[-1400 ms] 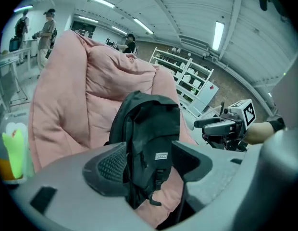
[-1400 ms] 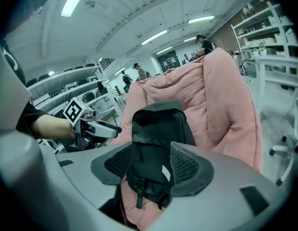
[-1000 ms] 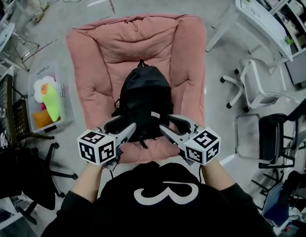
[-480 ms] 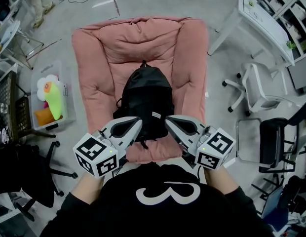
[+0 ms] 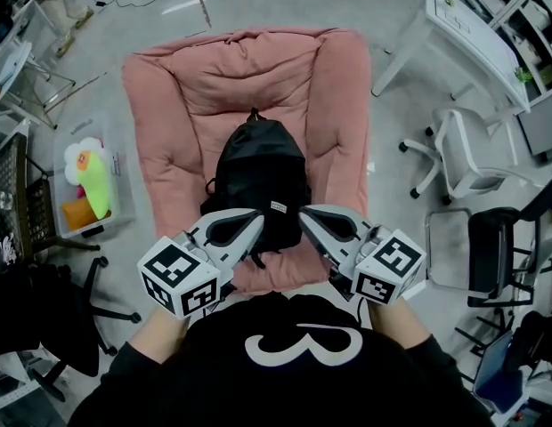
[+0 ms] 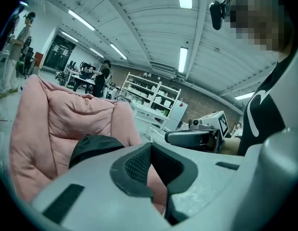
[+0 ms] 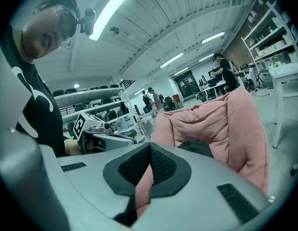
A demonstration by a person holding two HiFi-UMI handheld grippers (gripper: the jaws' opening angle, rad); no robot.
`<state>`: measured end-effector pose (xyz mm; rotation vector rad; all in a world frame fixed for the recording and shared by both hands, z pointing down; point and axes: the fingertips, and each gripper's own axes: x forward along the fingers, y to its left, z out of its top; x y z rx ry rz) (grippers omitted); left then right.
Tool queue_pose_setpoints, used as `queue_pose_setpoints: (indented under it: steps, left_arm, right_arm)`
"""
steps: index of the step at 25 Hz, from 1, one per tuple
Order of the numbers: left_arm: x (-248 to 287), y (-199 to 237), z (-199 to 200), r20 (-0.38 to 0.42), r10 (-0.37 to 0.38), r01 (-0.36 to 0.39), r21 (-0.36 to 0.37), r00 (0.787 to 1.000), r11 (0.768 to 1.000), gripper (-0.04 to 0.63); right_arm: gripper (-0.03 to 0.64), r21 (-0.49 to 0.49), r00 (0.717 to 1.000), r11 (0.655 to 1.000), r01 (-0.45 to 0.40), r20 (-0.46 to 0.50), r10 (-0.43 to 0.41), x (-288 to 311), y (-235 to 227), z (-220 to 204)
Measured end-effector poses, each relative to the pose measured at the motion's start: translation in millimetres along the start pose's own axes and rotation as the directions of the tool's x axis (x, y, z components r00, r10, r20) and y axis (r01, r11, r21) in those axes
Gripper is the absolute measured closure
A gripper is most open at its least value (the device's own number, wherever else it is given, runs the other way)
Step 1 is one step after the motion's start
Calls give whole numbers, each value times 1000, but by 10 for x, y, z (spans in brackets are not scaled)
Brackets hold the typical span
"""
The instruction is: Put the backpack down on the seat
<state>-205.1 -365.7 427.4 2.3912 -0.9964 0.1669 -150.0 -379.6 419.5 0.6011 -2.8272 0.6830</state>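
Looking down from the head view, the only real container around is a clear plastic bin (image 5: 111,210) on the floor, just left of the pink seat (image 5: 258,69). Inside it there's a white flower-shaped soft toy (image 5: 79,157) with an orange middle, something long and lime green (image 5: 96,185) lying across it, and an orange lump (image 5: 76,212) tucked at the near end. Can't tell what those last two actually are.

The black backpack (image 5: 263,172) is sitting in the middle of the seat cushion, its top handle pointing toward the backrest and its small white label facing the near edge. The fat pink sides of the seat rise up on both sides of it.

Now the tongs. The left gripper (image 5: 252,224) has its jaws pressed fully together with nothing caught in them; its own view shows the ribbed pads meeting edge to edge, with the backpack (image 6: 93,146) and the seat (image 6: 67,119) beyond them. The right gripper (image 5: 309,217) is the same: closed tight and empty, with the backpack (image 7: 199,148) visible past its tips against the seat (image 7: 211,119). From above, both tips sit at the backpack's near corners, left one overlapping the bag's edge, right one just beside it. I can't tell whether either touches the fabric.
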Motion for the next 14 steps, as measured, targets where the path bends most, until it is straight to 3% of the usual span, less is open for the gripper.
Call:
queue_pose_setpoints:
  steps: [14]
  left_arm:
    - [171,104,-112,-37,-10,10,-19,999,1000,589]
  right_arm:
    - [614,19,1000,1000,15,-14,-14,19,-163,-79]
